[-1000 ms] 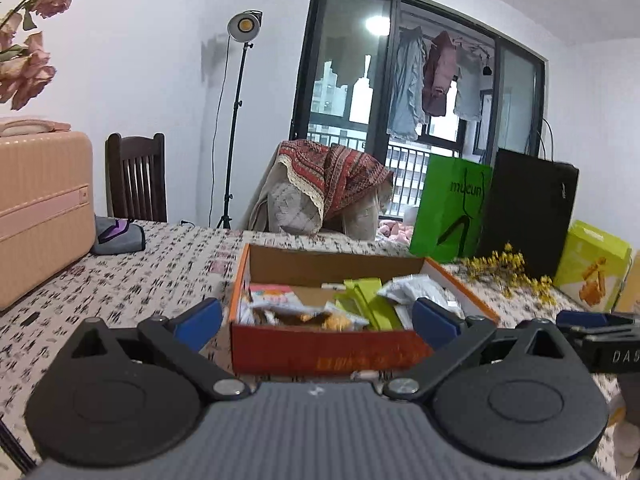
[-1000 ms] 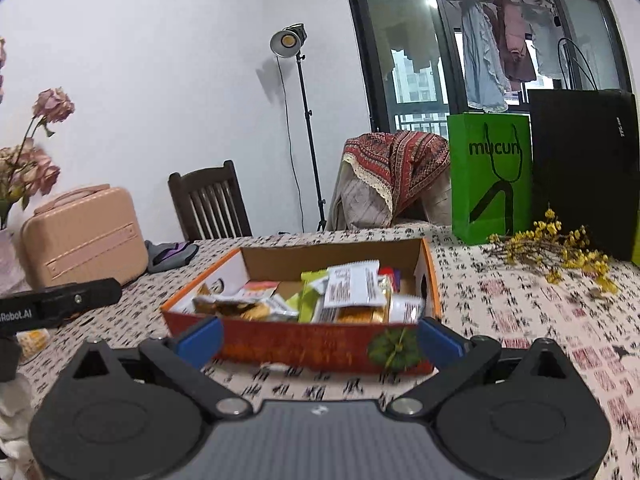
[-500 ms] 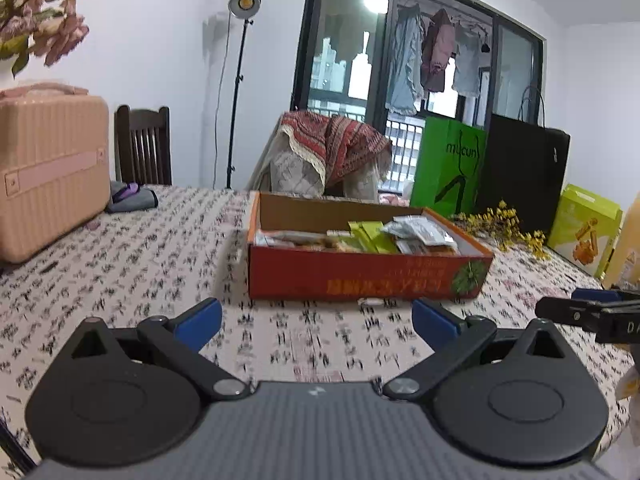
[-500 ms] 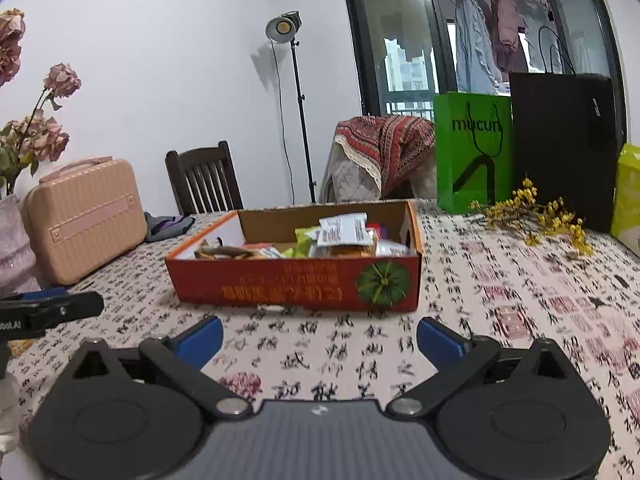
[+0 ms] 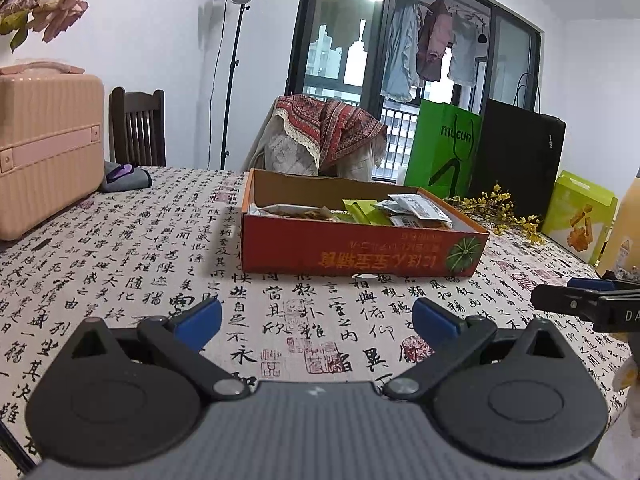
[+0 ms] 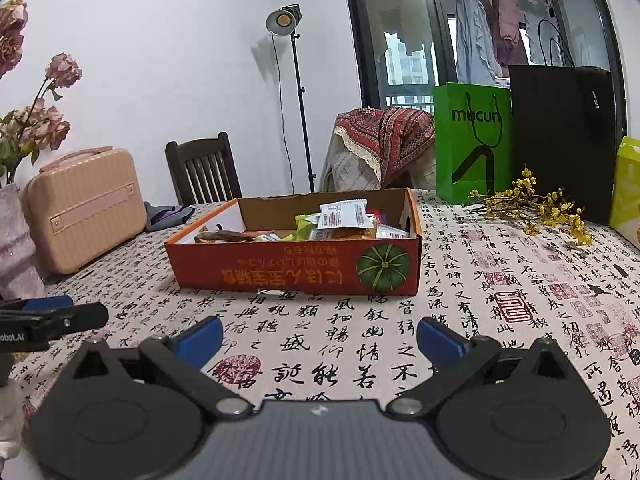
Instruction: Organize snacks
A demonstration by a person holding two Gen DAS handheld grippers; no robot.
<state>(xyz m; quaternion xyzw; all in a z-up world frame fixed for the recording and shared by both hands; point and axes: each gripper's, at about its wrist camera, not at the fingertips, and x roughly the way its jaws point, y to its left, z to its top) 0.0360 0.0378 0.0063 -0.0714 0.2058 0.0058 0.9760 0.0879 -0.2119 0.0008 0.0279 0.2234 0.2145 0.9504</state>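
Two grippers, left gripper [image 5: 316,316] and right gripper [image 6: 319,334], both spread wide and empty, low over the tabletop [image 6: 460,320] near edge. Snack box [image 6: 296,268] mid-table, packets [image 6: 343,216] inside. Judged: between picks; next, reach forward to box.

one snack box [image 6: 296,276], two bags [image 6: 472,140], one suitcase [image 6: 86,208], one chair [image 6: 204,168]

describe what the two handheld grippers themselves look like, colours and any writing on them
Both match. The left gripper and right gripper each have a ribbed dark grey body, two round black discs, black linkage arms with silver pivot pins, and blue fingertip pads. Seen from the side, the right one shows white letters "DA", and the left one "obot.AI". No cables are visible.
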